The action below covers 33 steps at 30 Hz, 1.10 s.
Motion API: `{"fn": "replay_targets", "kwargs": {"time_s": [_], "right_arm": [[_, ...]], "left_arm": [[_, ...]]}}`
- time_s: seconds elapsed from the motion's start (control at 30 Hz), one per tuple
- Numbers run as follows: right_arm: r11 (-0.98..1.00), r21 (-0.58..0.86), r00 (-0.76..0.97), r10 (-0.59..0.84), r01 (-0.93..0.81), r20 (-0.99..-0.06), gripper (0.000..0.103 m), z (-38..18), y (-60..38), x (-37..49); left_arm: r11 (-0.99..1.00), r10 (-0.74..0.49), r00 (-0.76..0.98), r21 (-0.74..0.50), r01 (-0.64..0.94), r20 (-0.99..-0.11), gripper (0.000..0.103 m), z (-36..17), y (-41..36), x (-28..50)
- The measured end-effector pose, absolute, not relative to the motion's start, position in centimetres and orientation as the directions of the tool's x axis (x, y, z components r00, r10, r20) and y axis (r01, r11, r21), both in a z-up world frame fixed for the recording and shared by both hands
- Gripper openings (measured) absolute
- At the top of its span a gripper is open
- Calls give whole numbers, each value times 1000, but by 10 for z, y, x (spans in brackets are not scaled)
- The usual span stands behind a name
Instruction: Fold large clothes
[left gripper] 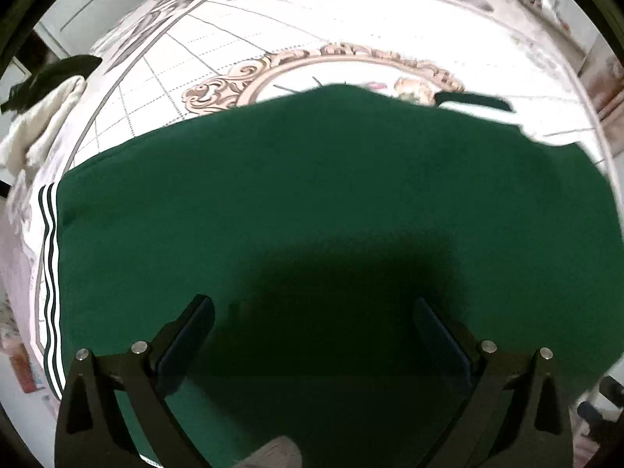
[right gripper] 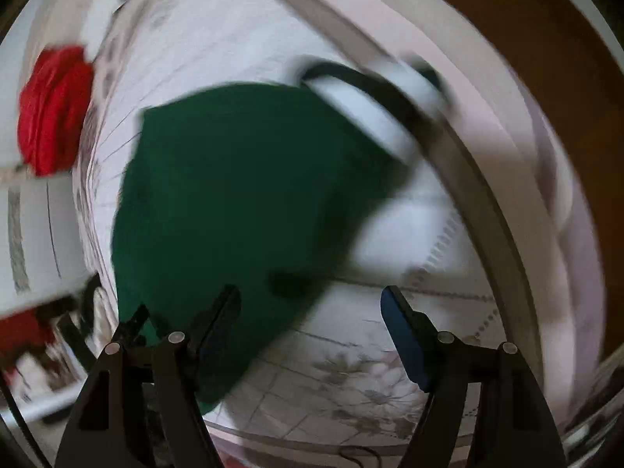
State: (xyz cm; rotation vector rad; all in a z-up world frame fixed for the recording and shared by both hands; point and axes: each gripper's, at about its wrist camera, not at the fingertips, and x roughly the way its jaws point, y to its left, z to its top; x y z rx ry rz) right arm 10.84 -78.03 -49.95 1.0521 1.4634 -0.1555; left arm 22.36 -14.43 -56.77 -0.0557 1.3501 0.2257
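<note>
A large dark green garment (left gripper: 312, 195) lies spread flat on a white patterned bedspread (left gripper: 351, 23). It has a white side panel with dark stripes (left gripper: 50, 273) along its left edge. My left gripper (left gripper: 314, 306) hangs open straight above the green cloth, with nothing between its fingers. In the blurred right wrist view the same green garment (right gripper: 241, 202) lies left of centre, with a white and black part (right gripper: 374, 109) at its far end. My right gripper (right gripper: 310, 296) stands open over the garment's near edge and the bedspread (right gripper: 409, 234), holding nothing.
A cream cloth and a dark cloth (left gripper: 43, 109) lie heaped at the bedspread's far left. A red bundle (right gripper: 54, 109) sits at the upper left in the right wrist view. A gold ornamental medallion (left gripper: 323, 66) marks the spread beyond the garment.
</note>
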Motion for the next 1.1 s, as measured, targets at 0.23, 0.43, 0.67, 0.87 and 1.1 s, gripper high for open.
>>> {"fn": "replay_targets", "kwargs": {"time_s": [0.23,0.43,0.67,0.87,1.1], "right_arm": [[276,788,539,603,550,-588,78,-556,-783,138],[320,784,545,579,533,-607,26,-554,-764,172],[418,804,593,543,424,-595,14,-455,-758,174],[596,739,575,499,315,-648,14,-374,-708,194],[836,541,535,419,87,-734,14,-276,-559,196]], "left_arm": [[978,21,186,-19,-209,-982,103,-574,-127,231],[981,18,206,-23,-192,-978,103,-574,-125,238],[972,-60,197,-102,-210,-979,103,-586,-141,258],[964,-100,222,-150,-219,-970,103,-567,-118,257],[897,-7,251,-117,-426,-968,103,-530,12,162]]}}
